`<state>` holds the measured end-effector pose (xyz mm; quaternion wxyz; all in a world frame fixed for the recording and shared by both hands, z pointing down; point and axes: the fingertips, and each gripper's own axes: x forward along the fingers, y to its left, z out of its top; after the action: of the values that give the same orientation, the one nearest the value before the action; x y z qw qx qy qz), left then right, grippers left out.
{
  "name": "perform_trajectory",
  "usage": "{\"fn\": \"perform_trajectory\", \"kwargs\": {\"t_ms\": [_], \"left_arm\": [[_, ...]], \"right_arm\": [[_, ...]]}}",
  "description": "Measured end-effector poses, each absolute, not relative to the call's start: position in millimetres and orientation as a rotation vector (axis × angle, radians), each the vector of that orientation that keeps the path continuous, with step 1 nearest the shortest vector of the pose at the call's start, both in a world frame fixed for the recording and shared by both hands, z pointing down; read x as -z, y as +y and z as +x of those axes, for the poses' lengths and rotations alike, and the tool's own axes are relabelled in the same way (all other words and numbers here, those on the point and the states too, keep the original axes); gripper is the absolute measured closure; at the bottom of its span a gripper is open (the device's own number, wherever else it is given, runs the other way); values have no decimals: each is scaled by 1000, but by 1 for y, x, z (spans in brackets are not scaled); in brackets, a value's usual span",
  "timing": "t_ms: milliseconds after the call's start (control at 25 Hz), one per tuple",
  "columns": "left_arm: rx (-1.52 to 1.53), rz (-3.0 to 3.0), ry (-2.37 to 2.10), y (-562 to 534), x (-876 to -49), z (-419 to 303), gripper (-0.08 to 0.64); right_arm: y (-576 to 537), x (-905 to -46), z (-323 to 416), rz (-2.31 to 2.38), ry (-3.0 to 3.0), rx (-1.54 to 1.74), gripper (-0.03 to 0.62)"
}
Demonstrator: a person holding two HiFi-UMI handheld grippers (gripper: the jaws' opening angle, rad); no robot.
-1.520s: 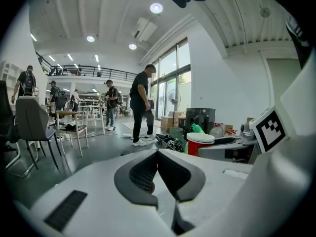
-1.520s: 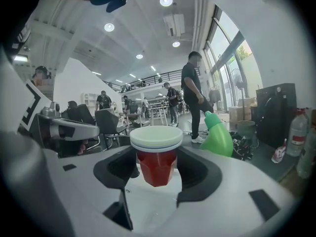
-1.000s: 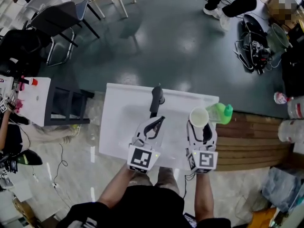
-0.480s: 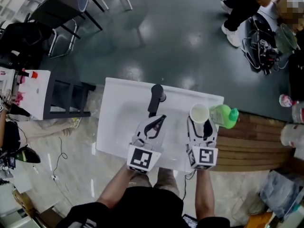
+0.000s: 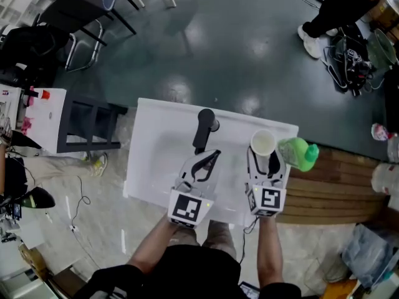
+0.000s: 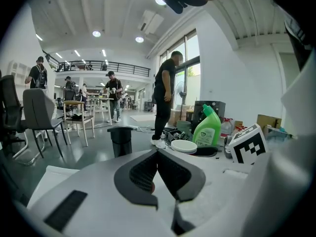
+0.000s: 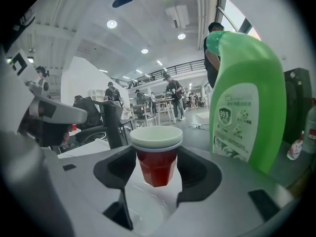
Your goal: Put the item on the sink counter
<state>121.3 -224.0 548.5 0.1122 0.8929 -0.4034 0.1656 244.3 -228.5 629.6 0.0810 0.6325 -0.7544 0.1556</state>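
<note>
White moulded plastic forms both tongs and the flat sink counter [image 5: 153,167] beneath them.

**Head view only.** The counter is a pale rectangular slab on a glossy dark grey-green floor [image 5: 237,48]. Brown wooden slats [image 5: 324,192] adjoin it at 3 o'clock. A square-marker cube [image 5: 187,208] sits at the rear of the left gripper [image 5: 211,157], and a black cylindrical tap [image 5: 204,128] stands at that gripper's 12 o'clock. From above, the cup shows only as a white round rim.

**Right gripper view only.** The item is a translucent red faceted plastic cup with a white rim [image 7: 156,157], tapering towards its base. The right gripper [image 7: 157,169] pinches it, with a dark textured pad against each flank. Whether the base touches the counter cannot be determined. The bright green plastic detergent bottle [image 7: 247,98] rises at 2 o'clock, smooth-walled, with a printed label.

**Left gripper view only.** The left gripper [image 6: 158,154] has its jaws pressed together, ribbed dark pads meeting tip to tip, with nothing between them. The tap [image 6: 121,139] appears matt black at 11 o'clock. People stand in the hall beyond.

**Position of item.** In the head view the cup [image 5: 262,142] is held by the right gripper [image 5: 266,157] over the counter's far right portion. The green bottle [image 5: 298,153] is just beside it at 3 o'clock.
</note>
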Motion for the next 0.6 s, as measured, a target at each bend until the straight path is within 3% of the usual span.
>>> {"fn": "perform_trajectory", "kwargs": {"t_ms": [600], "left_arm": [[-525, 2623, -1180, -224, -562, 126, 558]], "right_arm": [[-242, -656, 247, 1895, -2213, -450, 331]]}}
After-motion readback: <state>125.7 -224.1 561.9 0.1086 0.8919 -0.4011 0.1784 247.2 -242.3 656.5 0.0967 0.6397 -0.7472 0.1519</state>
